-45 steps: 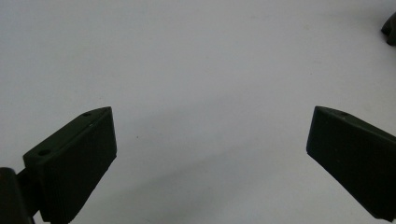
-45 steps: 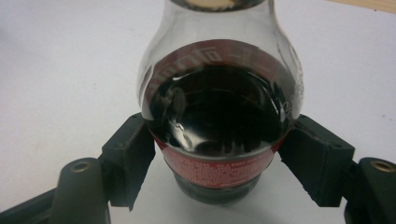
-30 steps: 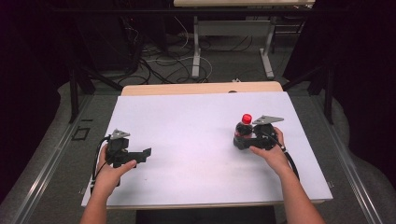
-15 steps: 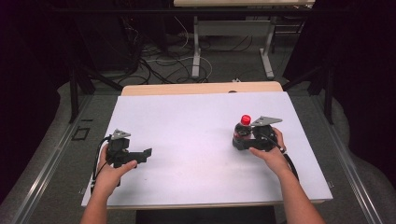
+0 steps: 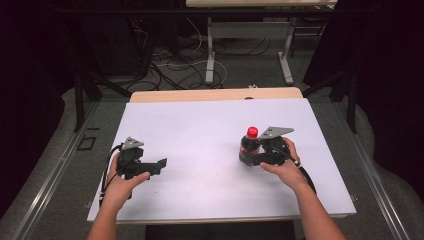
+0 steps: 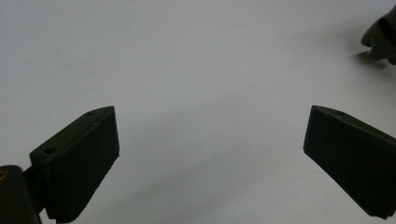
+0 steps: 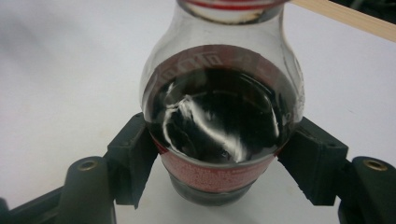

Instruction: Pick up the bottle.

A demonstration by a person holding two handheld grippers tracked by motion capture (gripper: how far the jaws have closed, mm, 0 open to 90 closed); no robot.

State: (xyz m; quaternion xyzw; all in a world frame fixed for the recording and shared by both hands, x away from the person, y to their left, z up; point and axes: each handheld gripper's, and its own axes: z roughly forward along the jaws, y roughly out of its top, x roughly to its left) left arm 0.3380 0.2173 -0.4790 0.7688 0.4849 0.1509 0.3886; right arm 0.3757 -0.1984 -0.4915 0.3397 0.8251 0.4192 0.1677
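Note:
A small cola bottle (image 5: 248, 145) with a red cap stands upright on the white table (image 5: 200, 130), right of centre. My right gripper (image 5: 251, 159) is shut on the bottle (image 7: 219, 126): both pads press its lower body at the red label. It holds dark liquid up to the shoulder. At the table's left side, my left gripper (image 5: 159, 165) rests low over the bare surface, pointing right. In the left gripper view its jaws stand wide apart with nothing between its fingertips (image 6: 210, 154).
A wooden table edge (image 5: 215, 94) runs behind the white surface. Beyond it are cables on the floor (image 5: 170, 65) and metal desk legs (image 5: 210, 55). A dark part of the other gripper (image 6: 380, 39) shows at the upper right of the left gripper view.
The right gripper and bottle have shifted slightly toward the person. The left gripper has stayed put.

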